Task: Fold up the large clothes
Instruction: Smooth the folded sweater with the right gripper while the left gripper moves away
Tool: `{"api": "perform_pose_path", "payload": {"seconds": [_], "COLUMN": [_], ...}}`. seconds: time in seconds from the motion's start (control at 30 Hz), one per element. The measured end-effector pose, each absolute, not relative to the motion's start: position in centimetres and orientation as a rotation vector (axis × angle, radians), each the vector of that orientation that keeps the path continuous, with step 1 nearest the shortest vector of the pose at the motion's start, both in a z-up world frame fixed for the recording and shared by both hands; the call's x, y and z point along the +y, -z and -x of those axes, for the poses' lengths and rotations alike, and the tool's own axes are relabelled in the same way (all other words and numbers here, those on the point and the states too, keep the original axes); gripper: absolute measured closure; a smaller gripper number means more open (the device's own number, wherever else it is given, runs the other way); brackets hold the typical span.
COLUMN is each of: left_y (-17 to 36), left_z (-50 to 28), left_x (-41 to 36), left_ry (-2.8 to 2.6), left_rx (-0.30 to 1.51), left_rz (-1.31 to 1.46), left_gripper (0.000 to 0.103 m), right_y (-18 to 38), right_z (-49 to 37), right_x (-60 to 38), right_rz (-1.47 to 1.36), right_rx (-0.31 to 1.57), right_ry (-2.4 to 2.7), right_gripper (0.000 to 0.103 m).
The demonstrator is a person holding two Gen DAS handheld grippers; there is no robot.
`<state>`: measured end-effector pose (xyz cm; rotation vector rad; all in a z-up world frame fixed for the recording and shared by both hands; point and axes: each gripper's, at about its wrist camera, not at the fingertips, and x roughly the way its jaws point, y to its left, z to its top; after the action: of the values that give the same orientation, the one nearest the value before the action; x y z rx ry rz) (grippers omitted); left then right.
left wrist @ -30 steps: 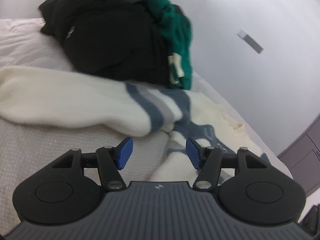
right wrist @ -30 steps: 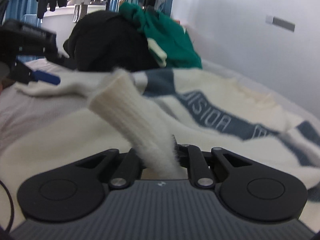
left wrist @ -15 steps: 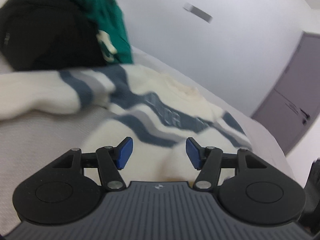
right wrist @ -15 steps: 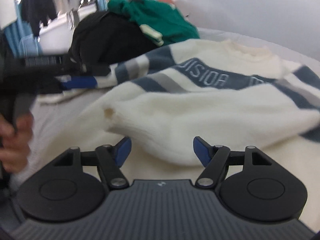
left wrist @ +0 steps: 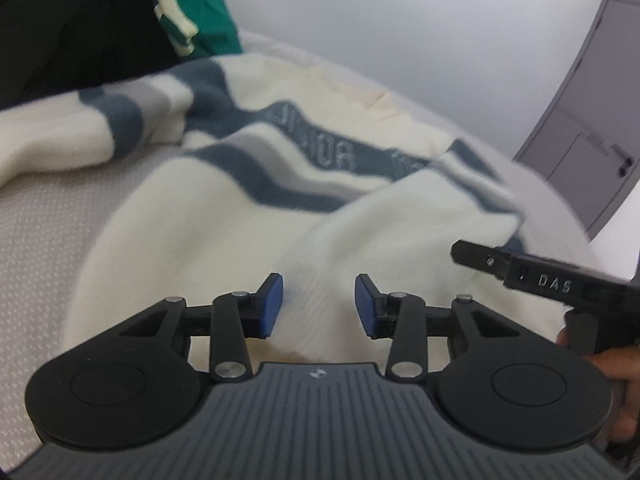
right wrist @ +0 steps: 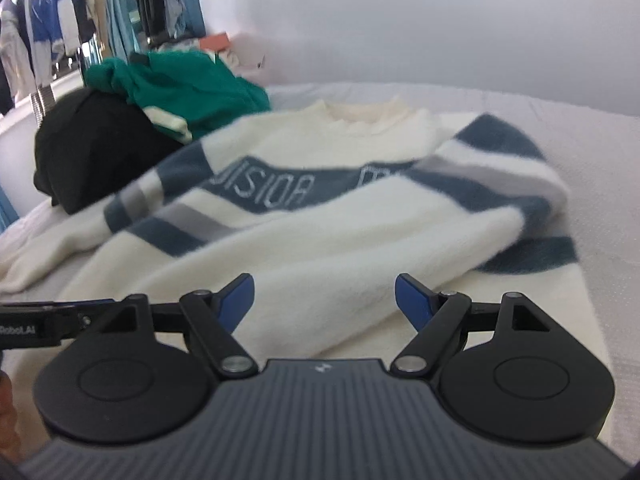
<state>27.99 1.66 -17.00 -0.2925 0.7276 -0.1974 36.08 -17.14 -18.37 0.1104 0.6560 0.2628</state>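
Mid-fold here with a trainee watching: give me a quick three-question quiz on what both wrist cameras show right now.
1. True or false: the right gripper is shut on the sweater.
2. Which sleeve lies folded across the sweater's body? A) its left-hand one in the right wrist view B) its right-hand one
3. Fill in: the green garment rests on a ____ garment.

Key: 1 false, it is open, like the left gripper; 2 B; 3 black.
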Motion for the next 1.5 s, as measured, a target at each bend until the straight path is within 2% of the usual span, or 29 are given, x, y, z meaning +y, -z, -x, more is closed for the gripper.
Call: {"api": "perform_pose_path", "payload": {"seconds": [0.07, 0.13, 0.37, 0.8, 0.9, 1.1, 1.27, 1.5], "left_y": [17.6, 17.9, 16.0, 8.3, 7.4, 9.4, 11.9, 15.0], "left_z": [-28.3, -28.5, -27.7, -23.7, -22.9, -20.1, -18.4, -17.7], "left_x": [1.7, 1.9, 3.9, 17.5, 21.0, 27.8, 33.0, 36.3], "left_ry": [0.167, 0.161, 0.086, -0.295, -0.378, -0.583, -0.734, -0.763], "left_rx": [0.755, 0.760, 0.710, 0.487, 0.438, 0.401, 0.406, 0.415], "left_rz": [0.276, 0.299, 0.342, 0.422, 0.451, 0.540, 0.642, 0.745], "left_gripper": [0.057, 0.057, 0.057, 0.054, 0.044, 0.039, 0.038, 0.038], "right_y": [19.3, 20.6, 21.2, 21.1, 21.0, 20.5, 20.4, 20.4], "right_z": [-36.6, -37.4, -37.4, -37.5, -37.5, -37.7, -37.9, -38.9], "right_x": [-17.0, -16.9, -17.4, -17.3, -17.5, -17.2, -16.5, -15.9], "right_rz": [-0.111, -0.116, -0.142, -0.147, -0.153, -0.163, -0.143, -0.145], "right_rx": [0.686, 0.734, 0.752, 0.742, 0.739, 0.727, 0.715, 0.709], "right_ry": [-0.264, -0.254, -0.252, -0.243, -0.243, -0.223, -0.205, -0.182], "right_gripper": [0.025, 0.031, 0.032, 0.030, 0.030, 0.030, 0.030, 0.030]}}
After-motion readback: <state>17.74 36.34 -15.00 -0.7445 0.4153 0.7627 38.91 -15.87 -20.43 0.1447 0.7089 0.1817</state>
